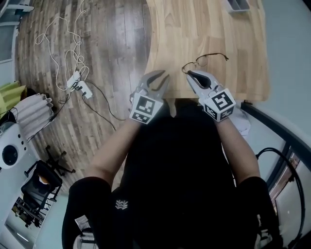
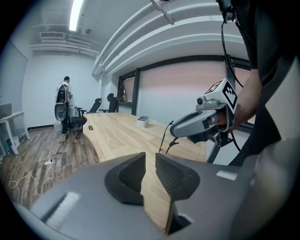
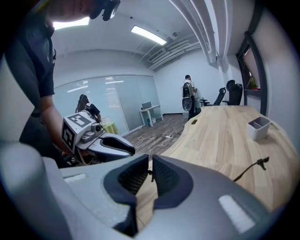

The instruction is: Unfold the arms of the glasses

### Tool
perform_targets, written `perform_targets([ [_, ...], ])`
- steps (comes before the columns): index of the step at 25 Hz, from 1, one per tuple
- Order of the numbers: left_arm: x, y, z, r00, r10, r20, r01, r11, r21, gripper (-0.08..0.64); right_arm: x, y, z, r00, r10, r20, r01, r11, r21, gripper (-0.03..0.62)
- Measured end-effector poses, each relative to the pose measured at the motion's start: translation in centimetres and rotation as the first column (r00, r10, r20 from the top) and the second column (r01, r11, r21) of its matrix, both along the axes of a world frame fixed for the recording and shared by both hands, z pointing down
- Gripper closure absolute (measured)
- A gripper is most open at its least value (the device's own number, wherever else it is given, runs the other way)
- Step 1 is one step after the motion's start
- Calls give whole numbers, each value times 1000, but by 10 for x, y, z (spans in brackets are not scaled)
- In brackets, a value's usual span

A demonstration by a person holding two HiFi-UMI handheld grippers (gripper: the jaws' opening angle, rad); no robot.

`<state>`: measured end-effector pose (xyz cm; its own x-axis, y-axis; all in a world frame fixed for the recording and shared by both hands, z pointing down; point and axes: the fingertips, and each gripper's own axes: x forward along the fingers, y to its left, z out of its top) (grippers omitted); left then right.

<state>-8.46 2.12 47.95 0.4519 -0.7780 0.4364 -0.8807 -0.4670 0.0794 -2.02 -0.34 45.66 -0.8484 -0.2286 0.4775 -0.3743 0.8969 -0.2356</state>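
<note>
Thin wire glasses (image 1: 204, 60) hang just above the wooden table (image 1: 209, 29) near its front edge. My right gripper (image 1: 190, 74) is shut on them at their near end, and a dark bit of the frame (image 3: 151, 174) shows between its pads. One slim arm (image 3: 249, 170) sticks out to the right. In the left gripper view the glasses (image 2: 164, 138) dangle from the right gripper (image 2: 176, 131). My left gripper (image 1: 163, 78) is a little to the left of the glasses, open, with only the wood showing between its fingers (image 2: 150, 157). It touches nothing.
A small white tray (image 1: 238, 4) stands far back on the table. Left of the table, a power strip with white cables (image 1: 77, 85) lies on the wooden floor. Office chairs (image 2: 77, 121) and a standing person (image 2: 63, 99) are at the far end of the room.
</note>
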Motion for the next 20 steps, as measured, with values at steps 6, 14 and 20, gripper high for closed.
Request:
perform_targets([
  [6, -5, 1, -15, 1000, -11, -8, 11, 1000, 22, 486, 4, 4, -25, 996, 8, 91, -10, 1000, 16, 566],
  [14, -10, -30, -68, 995, -92, -50, 97, 989, 112, 535, 46, -42, -77, 976, 125, 176, -151, 979, 141, 566],
  [20, -14, -50, -115, 985, -173, -18, 173, 970, 170, 552, 69, -71, -104, 971, 167, 174, -204, 953, 224, 566],
])
